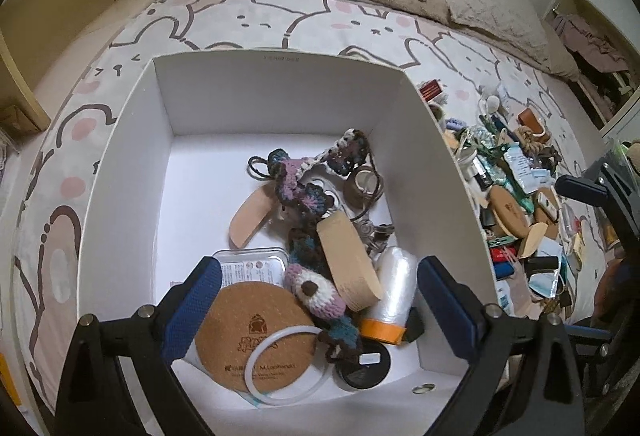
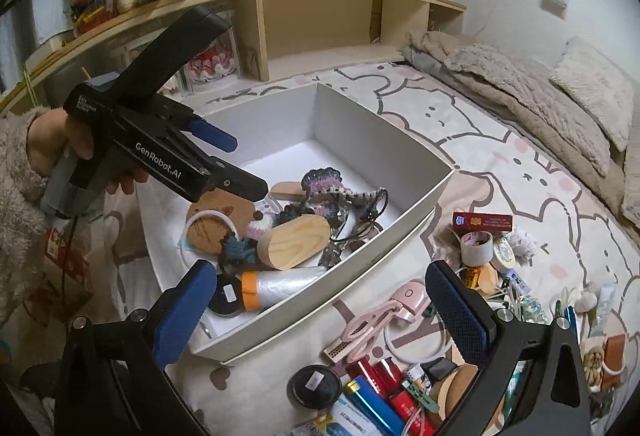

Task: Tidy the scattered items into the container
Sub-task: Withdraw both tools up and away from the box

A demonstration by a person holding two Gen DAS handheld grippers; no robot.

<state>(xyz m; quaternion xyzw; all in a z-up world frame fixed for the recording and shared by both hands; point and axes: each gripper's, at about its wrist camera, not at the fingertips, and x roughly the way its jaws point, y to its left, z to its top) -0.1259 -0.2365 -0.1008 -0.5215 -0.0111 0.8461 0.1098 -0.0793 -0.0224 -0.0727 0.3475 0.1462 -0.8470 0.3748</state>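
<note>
The white box point(image 1: 132, 163) stands on the bed cover point(image 1: 248, 19), close to the cover's left edge as the left camera sees it. It already holds several things, gathered toward its near right corner: a cork coaster point(image 1: 248, 332) with a thin white ring point(image 1: 280, 368) lying on it, a crocheted toy point(image 1: 316, 288), an oval wooden piece point(image 1: 348, 264) and a roll of clear film point(image 1: 390, 292). Many more things lie in a pile point(image 2: 400, 388) on the cover, just beside the long wall of the box.

In this pile, the pink clip point(image 2: 372, 320) and the small red boxes point(image 2: 384, 372) look light and stiff, so I think they are easy to take across their narrow sides. The flat round black lid point(image 2: 314, 384) is low and probably slippery; it is better to take it at the rim. The tape roll point(image 2: 476, 244) can be held through its wall. Soft packets and cords can slip or drag their neighbours.

The left gripper point(image 1: 316, 300) hangs above the box, pointing steeply down, its fingers spread wide with nothing between them. A hand point(image 2: 52, 147) in a fluffy sleeve point(image 2: 16, 195) carries it. The right gripper point(image 2: 320, 308) points down over the near wall of the box and the pile, also released and empty.
</note>
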